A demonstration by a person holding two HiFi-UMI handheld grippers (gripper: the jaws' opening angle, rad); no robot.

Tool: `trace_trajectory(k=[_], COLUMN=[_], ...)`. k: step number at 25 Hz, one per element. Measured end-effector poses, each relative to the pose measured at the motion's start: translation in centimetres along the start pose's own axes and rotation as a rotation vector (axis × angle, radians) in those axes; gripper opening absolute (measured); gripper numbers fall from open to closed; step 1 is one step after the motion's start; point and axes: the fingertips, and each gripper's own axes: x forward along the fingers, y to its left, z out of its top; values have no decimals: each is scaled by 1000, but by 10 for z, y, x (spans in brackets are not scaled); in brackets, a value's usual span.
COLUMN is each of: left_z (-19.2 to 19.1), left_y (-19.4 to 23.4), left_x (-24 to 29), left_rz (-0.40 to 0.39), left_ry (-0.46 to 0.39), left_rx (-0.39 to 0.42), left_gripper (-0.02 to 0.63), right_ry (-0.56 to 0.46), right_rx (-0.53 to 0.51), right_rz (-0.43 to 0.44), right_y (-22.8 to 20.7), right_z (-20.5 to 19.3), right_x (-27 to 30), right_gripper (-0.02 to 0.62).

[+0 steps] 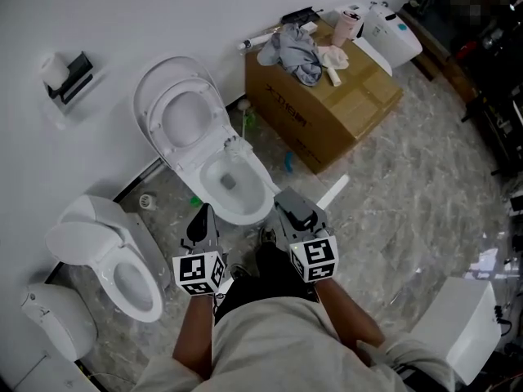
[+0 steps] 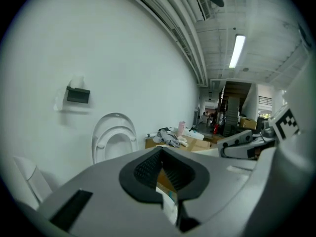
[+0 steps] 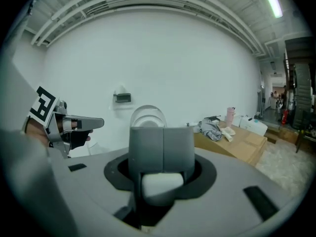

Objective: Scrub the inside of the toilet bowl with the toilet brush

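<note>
- Head view: toilet bowl (image 1: 229, 182), seat up, sits centre frame. What seems to be the toilet brush (image 1: 244, 114) stands just upper right of it, beside the cardboard box (image 1: 327, 104). Left gripper (image 1: 202, 212) and right gripper (image 1: 284, 199) hover below the bowl, apart from the brush.
- Left gripper view: jaws meet at the tips, nothing between.
- Right gripper view: jaws clenched, empty.
- Fits brush awaiting pickup or already put back; scrubbing wants a firm handle hold.

The toilet (image 1: 260, 188) stands at centre. At its two o'clock a cardboard box (image 1: 347, 113) carries clothes (image 1: 294, 51). A second toilet (image 1: 122, 268) sits at eight o'clock.
</note>
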Motion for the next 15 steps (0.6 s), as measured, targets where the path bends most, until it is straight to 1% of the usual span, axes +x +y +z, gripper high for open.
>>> trace_trajectory(k=[4, 9, 15], left_z=[11, 23, 36], left_y=[-9, -16, -27], left_x=[-27, -47, -54], left_rz=[-34, -36, -20], left_ry=[-29, -52, -79], left_rx=[18, 40, 48], left_gripper=[9, 9, 9], right_ry=[-35, -60, -88], right_rx=[-6, -21, -44], right_rz=[-32, -41, -22], right_y=[14, 23, 20], right_z=[13, 21, 34], right_x=[-31, -59, -70], right_gripper=[150, 150, 150])
